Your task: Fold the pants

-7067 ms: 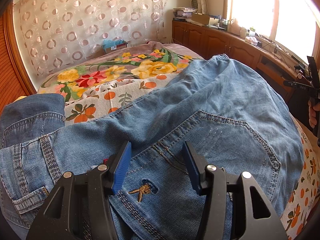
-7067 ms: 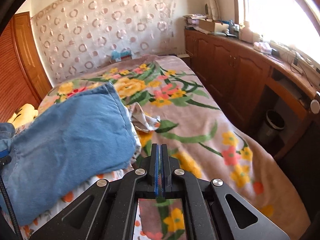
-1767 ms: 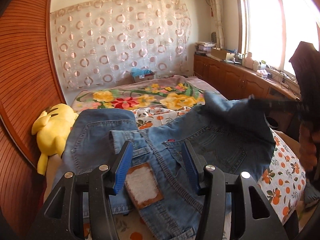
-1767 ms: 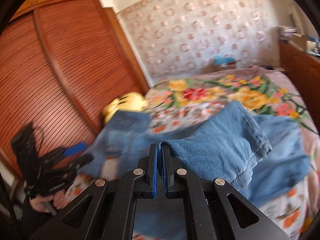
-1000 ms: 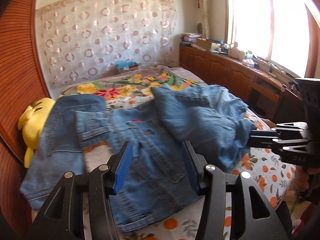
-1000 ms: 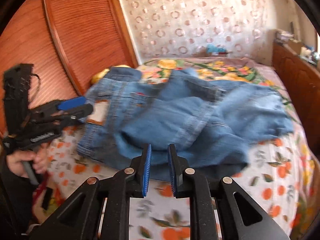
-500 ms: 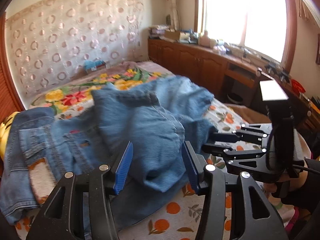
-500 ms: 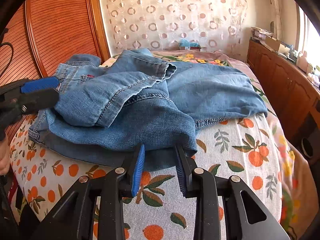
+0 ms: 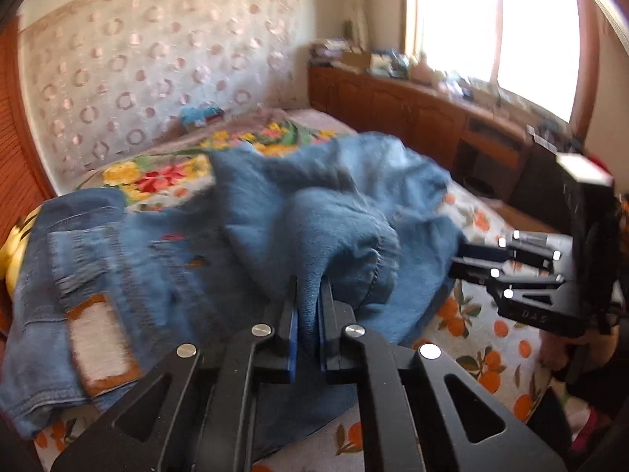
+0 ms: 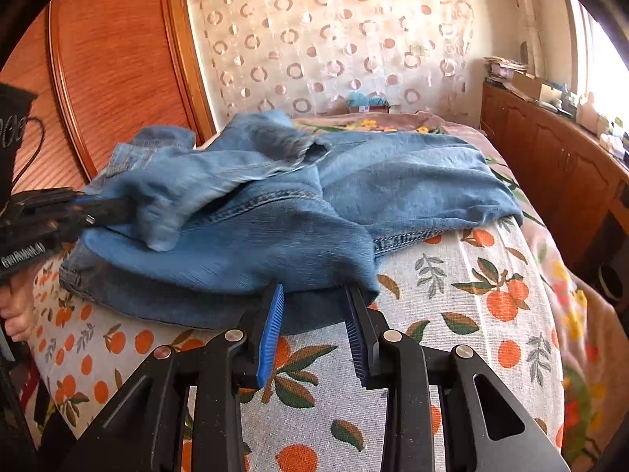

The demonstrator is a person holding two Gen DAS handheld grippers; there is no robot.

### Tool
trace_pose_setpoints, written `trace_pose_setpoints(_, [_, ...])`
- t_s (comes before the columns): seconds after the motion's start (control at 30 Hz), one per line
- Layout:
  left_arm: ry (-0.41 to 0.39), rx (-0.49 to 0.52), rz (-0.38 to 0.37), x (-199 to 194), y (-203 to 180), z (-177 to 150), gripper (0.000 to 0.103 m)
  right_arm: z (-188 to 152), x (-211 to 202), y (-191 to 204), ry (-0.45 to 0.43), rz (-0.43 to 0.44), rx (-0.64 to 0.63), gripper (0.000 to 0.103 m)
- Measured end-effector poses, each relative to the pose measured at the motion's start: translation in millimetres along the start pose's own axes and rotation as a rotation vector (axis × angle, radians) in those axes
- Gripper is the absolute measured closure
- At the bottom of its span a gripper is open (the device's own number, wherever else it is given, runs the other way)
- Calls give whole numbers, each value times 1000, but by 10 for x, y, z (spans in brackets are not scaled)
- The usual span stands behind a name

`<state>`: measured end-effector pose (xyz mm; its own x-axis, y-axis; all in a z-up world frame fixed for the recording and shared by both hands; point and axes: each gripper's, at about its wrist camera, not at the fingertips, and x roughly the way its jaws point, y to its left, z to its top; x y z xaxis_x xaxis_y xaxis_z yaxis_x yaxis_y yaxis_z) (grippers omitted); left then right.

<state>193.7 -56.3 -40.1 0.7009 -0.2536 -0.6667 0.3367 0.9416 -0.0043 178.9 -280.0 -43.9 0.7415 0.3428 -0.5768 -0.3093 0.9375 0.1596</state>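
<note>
Has just been closing the left tool (image 9: 308, 289) onto a pinched-up ridge of the jeans (image 9: 251, 212), low in the centre of the left wrist view; jaws now together on that denim, with cloth standing up between the blue pads. Looks to be taking hold of the loose, bunched top layer so as to lift it and lay it flat, judging by how crumpled the heap sits. Holds the right tool (image 10: 314, 299) with jaws apart, having just been opening them, low in the centre of the right wrist view, right at the near edge of the jeans: denim lies across the gap at the fingertips, but no pad presses on it, so nothing gripped there. Probably lining up for a hold on that lower edge to pair with the left grip, though only a guess. Finds the jeans spread across the middle of both views on the orange-print bedsheet (image 10: 452, 275), with the waistband patch (image 9: 102, 346) at the lower left of the left wrist view and the legs thrown back over the seat in an uneven, blurred mound. Shows each tool in the other's view too: the right one at the right edge of the left wrist view, tips at the heap's edge, touching or just beside, cannot tell which; the left one at the left edge of the right wrist view, buried in the fold. Not yet a neat fold, by the look.
</note>
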Motion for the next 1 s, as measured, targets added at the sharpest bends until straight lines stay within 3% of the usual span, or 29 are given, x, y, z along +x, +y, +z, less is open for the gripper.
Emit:
trace_pose_setpoints(0.17, [-45, -101, -5, -336, 285, -121, 95, -50, -2, 15, -32, 20, -17, 71])
trace_pose_setpoints(0.4, [-26, -149, 81, -419, 462, -365, 94, -91, 33, -83, -44, 49, 3, 71])
trace_pose_setpoints(0.53, [-36, -145, 78, -451, 409, -287, 83, -96, 56, -108, -45, 46, 3, 71])
trace_pose_setpoints(0.67, [-49, -109, 8, -430, 232, -221, 53, -96, 59, -110, -46, 42, 4, 71])
trace_pose_setpoints(0.9, [-11, -10, -41, -180, -144, -119, 52, -73, -54, 7, -55, 8, -45, 70])
trace_pose_setpoints(1.0, [16, 25, -39, -45, -237, -102, 52, 2, -154, 2, -92, 21, -37, 60])
